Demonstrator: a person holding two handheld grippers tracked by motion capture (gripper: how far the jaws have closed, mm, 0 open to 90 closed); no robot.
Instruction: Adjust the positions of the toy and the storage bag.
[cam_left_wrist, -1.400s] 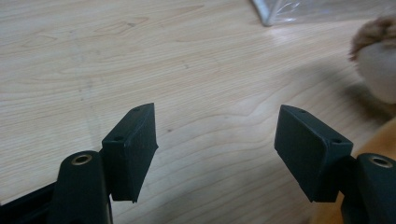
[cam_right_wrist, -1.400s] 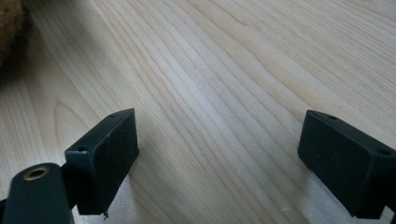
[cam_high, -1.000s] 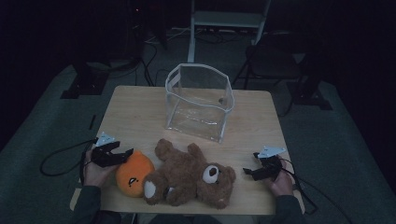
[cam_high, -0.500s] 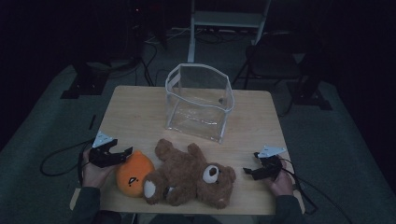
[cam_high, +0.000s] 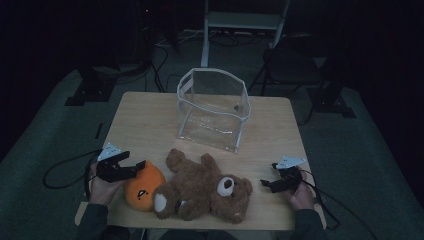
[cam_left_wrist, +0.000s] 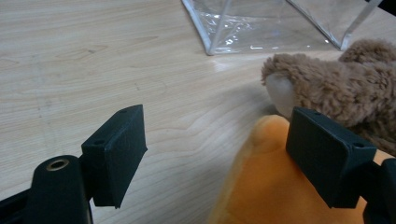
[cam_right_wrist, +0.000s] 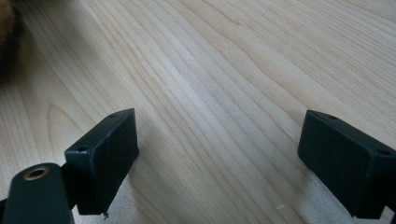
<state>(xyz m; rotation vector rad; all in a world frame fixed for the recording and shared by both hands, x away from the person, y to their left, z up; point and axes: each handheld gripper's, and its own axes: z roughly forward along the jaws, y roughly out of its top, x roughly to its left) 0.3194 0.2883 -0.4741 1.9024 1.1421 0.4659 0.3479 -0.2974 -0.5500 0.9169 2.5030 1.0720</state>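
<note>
The orange plush toy (cam_high: 142, 189) lies at the table's (cam_high: 150, 120) near edge, right against the left gripper (cam_high: 131, 170), whose jaws have just been opening and stand wide apart, one jaw over the toy's top, nothing pinched. Touching the toy's far side sprawls a brown teddy bear (cam_high: 205, 190). Beyond the bear's head, the right gripper (cam_high: 267, 184) rests with jaws spread over bare wood. Past both grippers stands a clear plastic bag (cam_high: 212, 107).

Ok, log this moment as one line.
left claw: open, opening, beside orange plush | right claw: open, over bare table | teddy bear: lying
</note>
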